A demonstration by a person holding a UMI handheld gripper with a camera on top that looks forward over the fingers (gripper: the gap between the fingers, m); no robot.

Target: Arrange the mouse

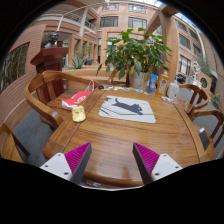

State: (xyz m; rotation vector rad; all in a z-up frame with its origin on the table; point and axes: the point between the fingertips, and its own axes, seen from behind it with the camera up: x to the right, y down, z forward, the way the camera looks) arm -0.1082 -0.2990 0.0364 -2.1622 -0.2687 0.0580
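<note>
A white mouse mat [128,108] with a dark cat print lies on the far half of the round wooden table [110,140]. I see no mouse on the table. My gripper [112,160] hovers over the table's near edge, well short of the mat. Its two fingers with magenta pads [78,158] stand wide apart and hold nothing.
A yellow-lidded jar [79,113] and a red-and-white packet [76,98] lie left of the mat. A potted plant [138,55] and bottles [167,88] stand at the far edge. Wooden chairs [40,95] ring the table. Brick buildings stand behind.
</note>
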